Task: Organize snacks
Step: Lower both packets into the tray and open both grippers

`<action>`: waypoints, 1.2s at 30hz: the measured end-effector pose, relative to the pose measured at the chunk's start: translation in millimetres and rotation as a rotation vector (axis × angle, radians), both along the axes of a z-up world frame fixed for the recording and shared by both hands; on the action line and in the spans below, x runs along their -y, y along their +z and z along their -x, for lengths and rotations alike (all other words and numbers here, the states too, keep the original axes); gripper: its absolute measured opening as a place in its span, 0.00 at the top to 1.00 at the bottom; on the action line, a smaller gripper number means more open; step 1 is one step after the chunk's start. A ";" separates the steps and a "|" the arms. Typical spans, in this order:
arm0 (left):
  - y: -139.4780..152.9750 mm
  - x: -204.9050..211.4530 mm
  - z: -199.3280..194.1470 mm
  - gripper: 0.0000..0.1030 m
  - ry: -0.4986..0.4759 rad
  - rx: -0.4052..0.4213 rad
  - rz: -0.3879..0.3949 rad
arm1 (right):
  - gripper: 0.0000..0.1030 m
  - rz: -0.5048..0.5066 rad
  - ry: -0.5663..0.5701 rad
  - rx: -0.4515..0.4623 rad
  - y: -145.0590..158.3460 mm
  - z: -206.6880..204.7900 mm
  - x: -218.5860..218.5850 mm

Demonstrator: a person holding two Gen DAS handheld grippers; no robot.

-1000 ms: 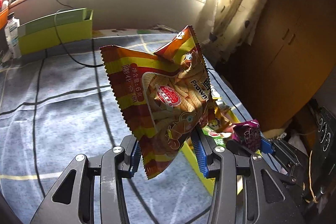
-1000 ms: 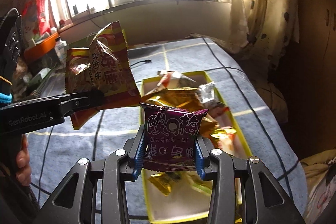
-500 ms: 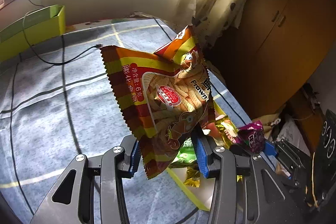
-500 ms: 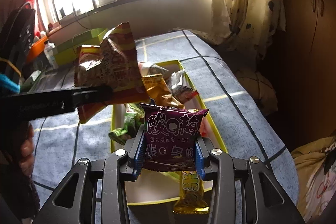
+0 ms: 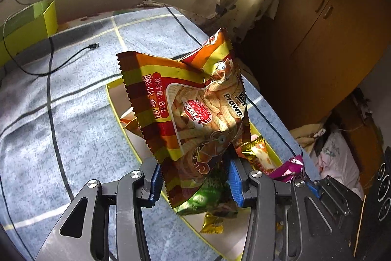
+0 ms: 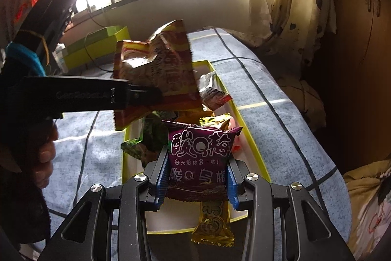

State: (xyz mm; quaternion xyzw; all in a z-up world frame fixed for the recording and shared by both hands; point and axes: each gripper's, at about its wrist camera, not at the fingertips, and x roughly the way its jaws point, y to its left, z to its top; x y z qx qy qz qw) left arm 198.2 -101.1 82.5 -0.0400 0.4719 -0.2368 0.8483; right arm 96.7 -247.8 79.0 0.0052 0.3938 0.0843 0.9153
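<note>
Both my grippers are drifting over the shallow yellow-rimmed cardboard tray [image 6: 249, 138] on the bed's right edge: my left gripper [image 5: 194, 184], half open, is clamping the red-and-yellow striped prawn-cracker bag [image 5: 193, 109] by its lower corner so it hangs clear. My right gripper [image 6: 196, 181] is pinching the purple foil candy packet [image 6: 201, 153] upright above the tray's near end, ready for dropping among the snacks.

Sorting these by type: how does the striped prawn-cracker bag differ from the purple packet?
The prawn-cracker bag is red, orange and yellow striped; the purple packet is purple with white lettering. The bag is larger and crumpled; the packet is squarer and flatter. The left tool grips the bag, the right tool the packet. Both hang above the yellow-rimmed tray.
</note>
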 end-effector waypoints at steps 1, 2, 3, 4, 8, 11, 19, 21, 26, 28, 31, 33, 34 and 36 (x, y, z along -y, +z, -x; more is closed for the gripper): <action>0.1 1.1 -0.7 0.55 -0.005 0.002 0.001 | 0.63 0.008 0.005 0.003 0.1 0.0 -2.1; -0.2 2.1 -1.8 0.55 -0.008 0.000 0.003 | 0.63 0.011 0.010 0.006 -0.2 0.1 -4.1; -0.4 3.0 -2.6 0.55 -0.010 -0.002 0.006 | 0.63 0.007 0.015 0.007 -0.3 0.4 -5.3; -0.7 4.5 -4.1 0.55 -0.014 -0.004 0.010 | 0.63 0.004 0.022 0.010 -0.4 0.4 -6.9; -0.9 10.3 -6.4 0.55 -0.027 -0.004 0.008 | 0.63 0.020 0.041 0.012 -2.8 -1.0 -13.0; -1.7 11.5 -8.8 0.54 -0.043 -0.011 0.011 | 0.63 0.031 0.052 0.019 -4.8 -1.4 -16.8; -5.7 17.8 -7.3 0.47 -0.087 -0.028 0.033 | 0.62 0.050 0.067 0.023 -8.6 -2.5 -23.3; -7.2 18.0 -6.8 0.46 -0.084 -0.030 0.038 | 0.62 0.047 0.069 0.023 -9.1 -2.9 -22.3; -7.5 13.2 -6.2 0.41 -0.070 -0.028 0.040 | 0.54 0.048 0.078 0.019 -8.5 -2.6 -24.2; -5.6 10.5 -5.3 0.41 -0.067 -0.022 0.048 | 0.49 0.055 0.068 0.023 -8.1 -3.9 -24.0; -1.5 7.0 -3.2 0.41 -0.061 -0.009 0.053 | 0.45 0.050 0.064 0.021 -8.7 -4.4 -23.6; -0.4 6.7 -2.7 0.41 -0.062 -0.008 0.052 | 0.41 0.056 0.066 0.020 -8.7 -3.4 -24.9; 0.2 5.7 -1.9 0.41 -0.061 -0.011 0.058 | 0.40 0.056 0.066 0.021 -8.5 -3.0 -25.1; 1.2 4.4 -0.9 0.41 -0.067 -0.013 0.075 | 0.34 0.054 0.064 0.023 -7.5 -2.5 -25.0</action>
